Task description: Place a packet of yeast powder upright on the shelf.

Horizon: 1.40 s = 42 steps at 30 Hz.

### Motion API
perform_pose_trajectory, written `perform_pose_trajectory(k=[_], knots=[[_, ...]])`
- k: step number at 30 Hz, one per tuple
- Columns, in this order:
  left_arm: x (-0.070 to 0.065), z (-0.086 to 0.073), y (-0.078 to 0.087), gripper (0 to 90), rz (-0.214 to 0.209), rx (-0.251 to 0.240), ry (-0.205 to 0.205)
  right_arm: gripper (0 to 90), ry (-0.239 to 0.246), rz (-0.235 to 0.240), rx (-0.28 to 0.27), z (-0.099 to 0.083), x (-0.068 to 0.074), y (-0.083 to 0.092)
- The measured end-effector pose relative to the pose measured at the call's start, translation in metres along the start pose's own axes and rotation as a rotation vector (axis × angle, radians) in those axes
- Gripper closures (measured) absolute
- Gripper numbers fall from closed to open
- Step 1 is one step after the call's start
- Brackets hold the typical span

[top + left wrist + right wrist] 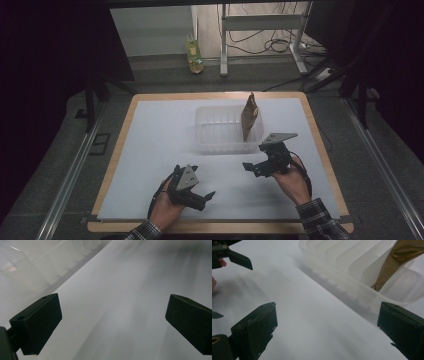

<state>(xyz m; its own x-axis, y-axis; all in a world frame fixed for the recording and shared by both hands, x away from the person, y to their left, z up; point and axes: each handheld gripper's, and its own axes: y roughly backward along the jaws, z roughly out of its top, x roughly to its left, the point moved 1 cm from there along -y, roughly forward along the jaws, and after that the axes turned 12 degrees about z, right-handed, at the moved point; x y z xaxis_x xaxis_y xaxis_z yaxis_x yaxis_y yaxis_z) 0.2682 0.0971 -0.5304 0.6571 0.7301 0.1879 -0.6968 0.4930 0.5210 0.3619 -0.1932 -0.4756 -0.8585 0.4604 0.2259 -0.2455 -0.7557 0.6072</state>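
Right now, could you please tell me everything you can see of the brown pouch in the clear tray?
The brown pouch is a flat, glossy, foil-like packet with a crinkled, narrowed top. It stands nearly upright at the right end of the translucent ribbed plastic tray, its lower edge inside the tray and its top rising well above the rim. Neither gripper touches it.

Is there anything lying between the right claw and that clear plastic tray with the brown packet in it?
Nothing: in the high view only bare white table sheet separates the right claw from the tray.
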Motion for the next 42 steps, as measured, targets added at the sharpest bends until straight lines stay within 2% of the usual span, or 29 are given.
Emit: perform_pose_trajectory(k=[18, 27, 42], knots=[[0.000, 0.000, -0.001, 0.7, -0.001, 0.004, 0.002, 3.1, 0.026, -0.018, 0.026, -0.018, 0.012, 0.001], [0.001, 0.000, -0.001, 0.7, 0.003, 0.008, -0.002, 3.1, 0.045, -0.040, 0.024, -0.026, 0.015, 0.012], [0.002, 0.000, -0.001, 0.9, 0.004, 0.012, 0.002, 2.8, 0.040, -0.076, 0.006, -0.045, 0.018, 0.034]])
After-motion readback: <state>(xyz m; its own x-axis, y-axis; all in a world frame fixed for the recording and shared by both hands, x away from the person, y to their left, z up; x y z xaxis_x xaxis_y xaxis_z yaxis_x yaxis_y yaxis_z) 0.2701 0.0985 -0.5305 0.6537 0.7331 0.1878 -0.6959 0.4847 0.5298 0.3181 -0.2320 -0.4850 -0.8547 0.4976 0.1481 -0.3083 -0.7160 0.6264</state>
